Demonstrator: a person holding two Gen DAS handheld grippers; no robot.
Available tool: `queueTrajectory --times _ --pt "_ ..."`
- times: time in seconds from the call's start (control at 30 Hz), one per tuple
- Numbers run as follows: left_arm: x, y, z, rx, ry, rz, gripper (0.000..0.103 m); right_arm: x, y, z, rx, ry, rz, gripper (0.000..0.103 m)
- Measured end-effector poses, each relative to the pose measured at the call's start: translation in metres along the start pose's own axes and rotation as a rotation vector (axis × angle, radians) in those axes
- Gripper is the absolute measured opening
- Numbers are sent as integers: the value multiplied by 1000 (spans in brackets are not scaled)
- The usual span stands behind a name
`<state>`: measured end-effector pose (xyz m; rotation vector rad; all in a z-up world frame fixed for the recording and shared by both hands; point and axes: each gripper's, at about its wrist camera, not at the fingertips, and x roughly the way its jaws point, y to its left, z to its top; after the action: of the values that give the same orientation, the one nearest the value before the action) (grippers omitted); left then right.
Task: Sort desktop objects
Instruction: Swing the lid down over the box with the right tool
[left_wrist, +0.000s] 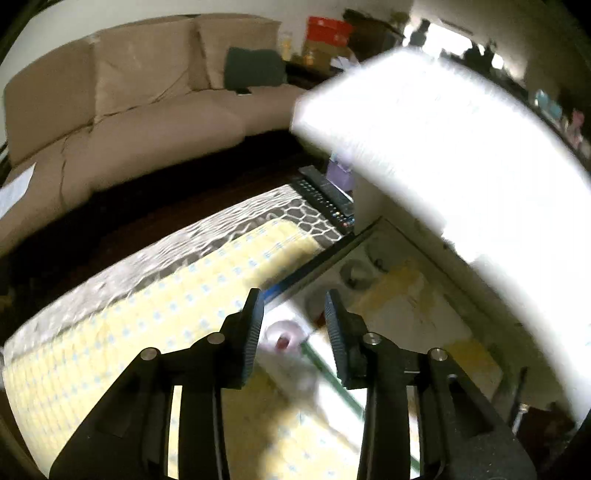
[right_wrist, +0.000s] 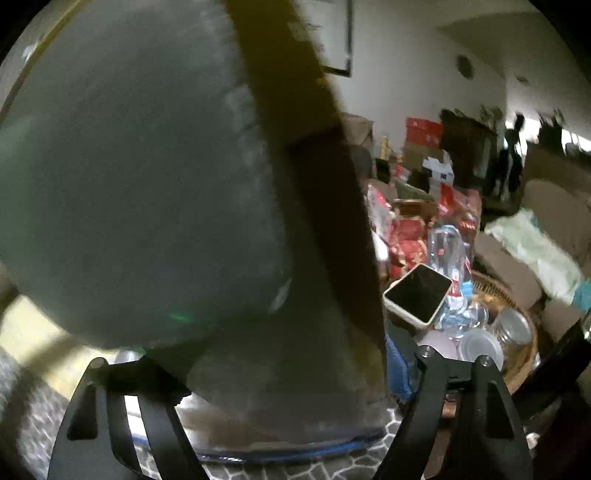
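In the left wrist view my left gripper (left_wrist: 293, 295) is open and empty above a shallow storage box (left_wrist: 406, 291) whose white lid (left_wrist: 424, 140) stands raised at the right. A small blurred white object with a red spot (left_wrist: 284, 338) lies below, between the fingers. In the right wrist view a large grey surface with a brown band (right_wrist: 166, 184), the box lid seen close up, fills the frame between my right gripper's fingers (right_wrist: 424, 365). The fingertips are hidden behind it, so I cannot tell whether they clamp it.
A yellow dotted cloth (left_wrist: 129, 332) covers the table over a grey patterned mat (left_wrist: 221, 221). Black remote controls (left_wrist: 325, 195) lie at the table's far edge. A beige sofa (left_wrist: 129, 103) stands behind. A phone (right_wrist: 419, 291), bottles (right_wrist: 447, 243), jars and a wicker basket (right_wrist: 517, 354) crowd the right.
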<state>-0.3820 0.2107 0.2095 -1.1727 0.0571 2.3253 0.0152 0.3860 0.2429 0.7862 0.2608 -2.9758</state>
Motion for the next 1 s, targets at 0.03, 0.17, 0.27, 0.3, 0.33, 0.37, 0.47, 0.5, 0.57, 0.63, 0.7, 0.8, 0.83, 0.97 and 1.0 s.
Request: queueTrajectory --times 0.03,0.17,0.27,0.3,0.33,0.37,0.47,0.5,0.57,0.63,0.7,0.8,0.83,0.97,1.0 --pt "-13 7 -6 -26 -11 -2 36 3 14 -3 -47 16 -29 85" --pt "-47 11 -28 -46 -23 -5 41 11 52 -16 -172 57 -105 87" --pt "-67 3 -44 -41 -28 -22 46 18 81 -31 -305 85 -169 87" --pt "-71 -2 -48 -40 -24 -32 47 20 90 -36 -354 99 -192 87" --pt "-74 -8 -53 -38 -22 -41 47 21 96 -40 -385 110 -210 87" --pt "-77 -13 -56 -34 -20 -50 48 21 102 -44 -412 121 -230 88" --pt "-84 -31 -67 -19 -15 -70 50 16 112 -45 -426 143 -272 88" --pt "-83 -40 -70 -18 -11 -80 50 14 116 -44 -439 162 -283 88" --pt "-82 -55 -73 -16 -5 -92 52 11 119 -43 -453 187 -263 90" --pt "-82 -75 -76 3 -3 -111 56 6 124 -45 -478 214 -265 90" --pt "-81 -97 -78 55 2 -87 57 -5 126 -47 -466 221 -203 91" --pt "-69 -120 -85 111 33 -57 57 -25 105 -49 -381 236 -76 92" --pt "-64 -124 -90 125 50 -38 57 -29 101 -48 -358 232 -47 92" --pt "-39 -127 -115 139 119 31 57 -47 89 -37 -131 234 49 92" --pt "-34 -124 -122 126 135 33 57 -50 80 -32 -62 225 69 92"
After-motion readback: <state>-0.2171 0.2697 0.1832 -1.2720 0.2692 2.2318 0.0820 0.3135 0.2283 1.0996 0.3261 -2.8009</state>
